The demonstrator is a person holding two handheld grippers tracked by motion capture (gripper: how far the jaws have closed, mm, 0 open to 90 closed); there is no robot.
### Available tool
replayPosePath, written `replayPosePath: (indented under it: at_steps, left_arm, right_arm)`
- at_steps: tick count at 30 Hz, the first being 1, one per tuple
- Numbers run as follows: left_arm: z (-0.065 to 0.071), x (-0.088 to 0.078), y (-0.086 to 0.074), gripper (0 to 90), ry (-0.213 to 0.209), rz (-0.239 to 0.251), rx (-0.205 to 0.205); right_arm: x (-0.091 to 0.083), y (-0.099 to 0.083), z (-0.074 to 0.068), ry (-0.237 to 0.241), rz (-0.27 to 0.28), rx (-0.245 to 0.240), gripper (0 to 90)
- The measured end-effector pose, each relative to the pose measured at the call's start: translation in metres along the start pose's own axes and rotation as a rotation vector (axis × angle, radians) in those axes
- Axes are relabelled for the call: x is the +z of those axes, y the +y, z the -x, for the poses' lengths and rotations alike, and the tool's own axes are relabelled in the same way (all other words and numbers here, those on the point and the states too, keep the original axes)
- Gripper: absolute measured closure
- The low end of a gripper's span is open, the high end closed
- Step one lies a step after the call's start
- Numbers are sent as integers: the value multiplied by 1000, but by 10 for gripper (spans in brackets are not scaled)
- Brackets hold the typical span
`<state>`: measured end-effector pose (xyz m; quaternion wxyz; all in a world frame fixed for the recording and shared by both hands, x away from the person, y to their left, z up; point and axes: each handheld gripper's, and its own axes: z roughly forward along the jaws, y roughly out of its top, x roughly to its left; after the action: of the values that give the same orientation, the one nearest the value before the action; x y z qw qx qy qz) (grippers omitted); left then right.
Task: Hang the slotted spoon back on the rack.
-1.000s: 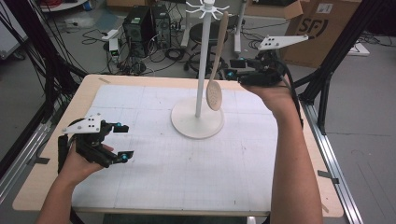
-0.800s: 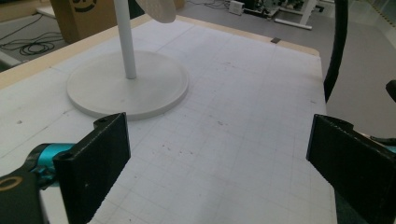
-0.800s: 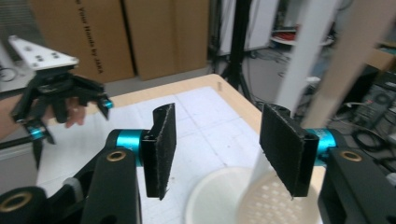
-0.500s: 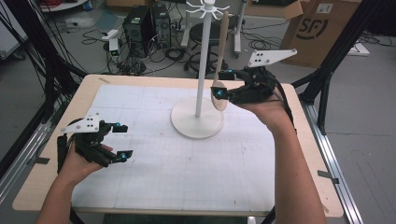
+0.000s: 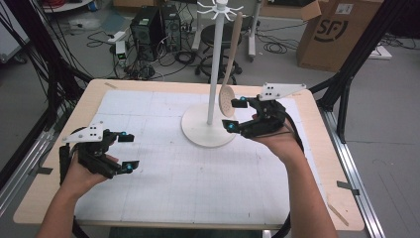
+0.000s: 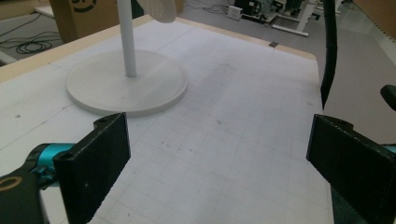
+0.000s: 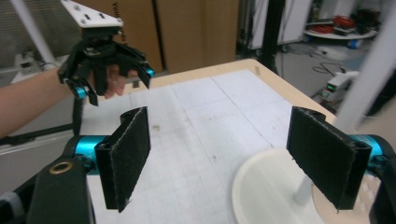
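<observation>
Hand-held gripper on the right [image 5: 236,115] sits lower than a second ago — it has dropped from the level of the spoon's handle to just beside the white stand's base [image 5: 198,133], toward the far right part of the bench [image 5: 54,198]. Its jaws have just been opening and now stand wide, with nothing between the pads [image 7: 127,154]; the right gripper view looks past them at bare mat and the base's rim.

Wooden slotted spoon [image 5: 230,69] hangs from a hook at the top of the stand, its bowl down near the pole, close to the right hand-held gripper but apart from it. Judgement: the spoon is released and hung — the hanging step looks done, and the hand is backing off.

Left hand-held gripper [image 5: 126,151] near the bench's left edge, same spot as before, jaws wide apart, empty — idle so far.
</observation>
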<state>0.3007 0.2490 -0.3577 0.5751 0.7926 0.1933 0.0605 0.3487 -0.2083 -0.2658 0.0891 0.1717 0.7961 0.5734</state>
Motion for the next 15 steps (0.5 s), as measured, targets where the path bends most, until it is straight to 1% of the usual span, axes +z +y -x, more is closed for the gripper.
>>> replayPosePath:
  at_steps: [4, 5, 7, 9, 11, 13, 15]
  left_arm:
    - [1, 1, -2, 68, 3, -2, 2]
    - [1, 1, -2, 68, 12, -4, 14]
    - [1, 2, -5, 69, 13, 1, 9]
    - [1, 3, -9, 69, 18, -5, 8]
    - [0, 5, -13, 68, 19, -10, 6]
    - [1, 7, -15, 68, 14, -1, -2]
    - [2, 8, -17, 69, 26, 2, 6]
  right_arm:
    - [-8, -20, 2, -43, 0, 34, 186]
    - [-10, -26, 2, -53, -2, 42, 176]
    - [-14, -37, 2, -73, -20, 55, 163]
    - [-17, -46, 2, -88, -30, 61, 156]
    - [-20, -55, 0, -98, -27, 67, 156]
    - [-23, -64, -2, -105, -24, 76, 156]
    - [-26, -74, -4, -108, -27, 84, 155]
